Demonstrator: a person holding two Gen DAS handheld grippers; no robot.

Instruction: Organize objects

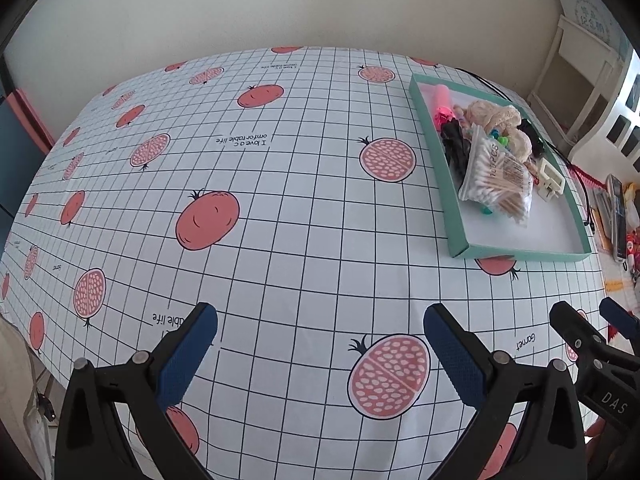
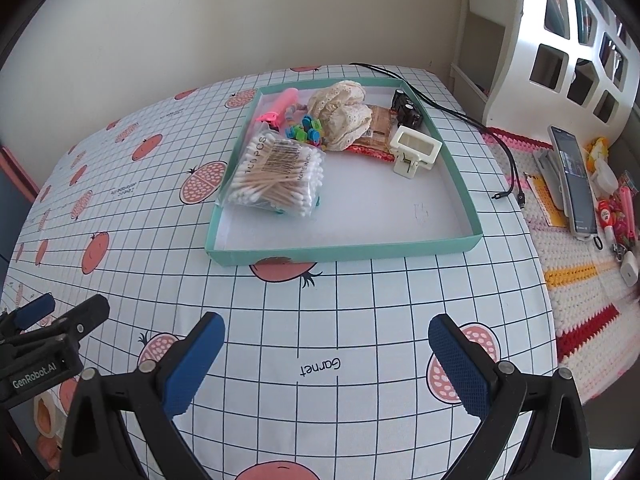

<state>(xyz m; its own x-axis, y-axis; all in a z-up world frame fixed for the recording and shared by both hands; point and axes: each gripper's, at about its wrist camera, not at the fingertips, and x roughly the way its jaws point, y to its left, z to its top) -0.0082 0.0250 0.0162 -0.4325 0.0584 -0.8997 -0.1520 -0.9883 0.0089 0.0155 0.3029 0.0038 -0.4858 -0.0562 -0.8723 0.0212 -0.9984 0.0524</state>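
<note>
Both the left gripper [image 1: 320, 344] and right gripper [image 2: 326, 354] hover empty with fingers spread apart above the table's near edge, while one teal tray [image 2: 340, 250] toward the far right corner holds one cotton-swab bag [image 2: 276, 180], one lace cloth [image 2: 344, 116], one pink highlighter [image 2: 282, 106] and one white clip [image 2: 416, 152].

1. The desk [image 2: 360, 312] wore smooth, matt printed cloth.
2. The teal tray [image 2: 344, 251] looked like matt cardboard.
3. The swab bag [image 2: 276, 176] was glossy clear plastic holding wooden sticks.
4. The cream lace [image 2: 344, 116] was rough cloth.

The counter [image 2: 360, 320], covered in a pomegranate-print grid cloth, carries a teal tray [image 2: 344, 250] at frame centre and a black cable [image 2: 460, 114] at upper right.
</note>
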